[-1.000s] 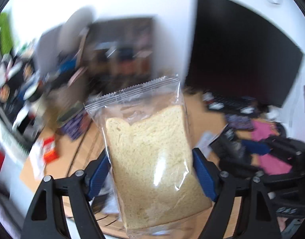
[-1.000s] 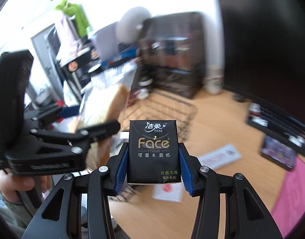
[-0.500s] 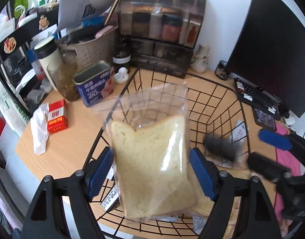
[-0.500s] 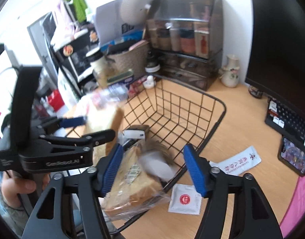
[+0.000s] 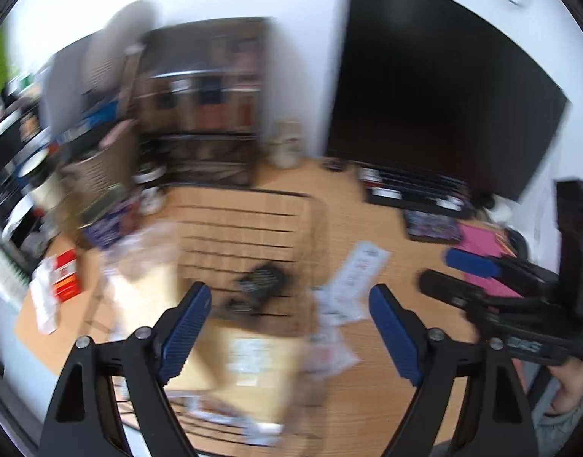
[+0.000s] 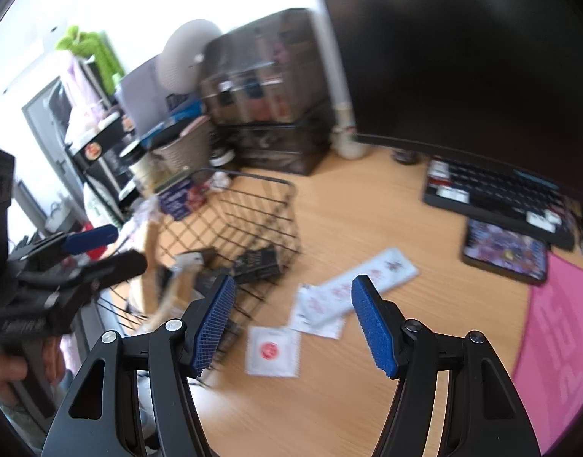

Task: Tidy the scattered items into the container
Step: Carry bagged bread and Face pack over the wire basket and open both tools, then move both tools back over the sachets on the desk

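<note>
Both tongs gape wide and empty: left tongs (image 5: 287,327), right tongs (image 6: 291,323), raised above the desk (image 6: 367,205). The wire basket (image 6: 253,205) holds bagged bread (image 6: 177,285) and a black tissue pack (image 6: 259,262). Flat white sachets (image 6: 272,350) lie just outside it, likely next.

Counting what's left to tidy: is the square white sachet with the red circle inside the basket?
No, the square sachet lies on the desk outside the wire basket.

Wooden desk (image 6: 367,205) carries wire basket (image 6: 253,205), sachets (image 6: 272,350), keyboard (image 6: 500,194), apparently a phone (image 6: 504,247)
</note>
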Available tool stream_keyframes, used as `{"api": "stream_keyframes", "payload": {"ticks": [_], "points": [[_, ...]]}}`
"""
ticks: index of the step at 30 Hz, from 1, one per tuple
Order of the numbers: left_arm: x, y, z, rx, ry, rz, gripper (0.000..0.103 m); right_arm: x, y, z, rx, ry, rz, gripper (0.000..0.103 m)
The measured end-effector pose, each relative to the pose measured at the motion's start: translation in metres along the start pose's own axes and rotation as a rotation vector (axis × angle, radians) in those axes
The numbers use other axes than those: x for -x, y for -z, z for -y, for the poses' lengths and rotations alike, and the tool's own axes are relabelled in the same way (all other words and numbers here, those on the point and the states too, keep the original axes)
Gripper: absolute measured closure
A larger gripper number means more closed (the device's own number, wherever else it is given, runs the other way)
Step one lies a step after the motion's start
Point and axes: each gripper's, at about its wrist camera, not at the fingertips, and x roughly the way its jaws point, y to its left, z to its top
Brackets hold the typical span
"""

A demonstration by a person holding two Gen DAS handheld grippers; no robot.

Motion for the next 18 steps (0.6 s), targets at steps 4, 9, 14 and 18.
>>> {"api": "stream_keyframes", "payload": {"ticks": [4,9,14,18], "points": [[-0.024,0.011,0.066,-0.13,0.066,-0.04,0.016,0.022,0.015,0.044,-0.065,0.054,0.009,0.038],[-0.096,0.024,0.122,-0.241,0.061,-0.141,0.016,0.045,0.038,0.095,-0.144,0.11,0.012,0.038],[-0.172,0.017,0.113,-0.154,0.031,-0.242,0.016,0.051,0.06,0.138,-0.206,0.143,-0.003,0.038],[-0.2,0.011,0.102,-0.106,0.019,-0.256,0.016,0.04,0.068,0.156,-0.215,0.137,-0.029,0.038]]}}
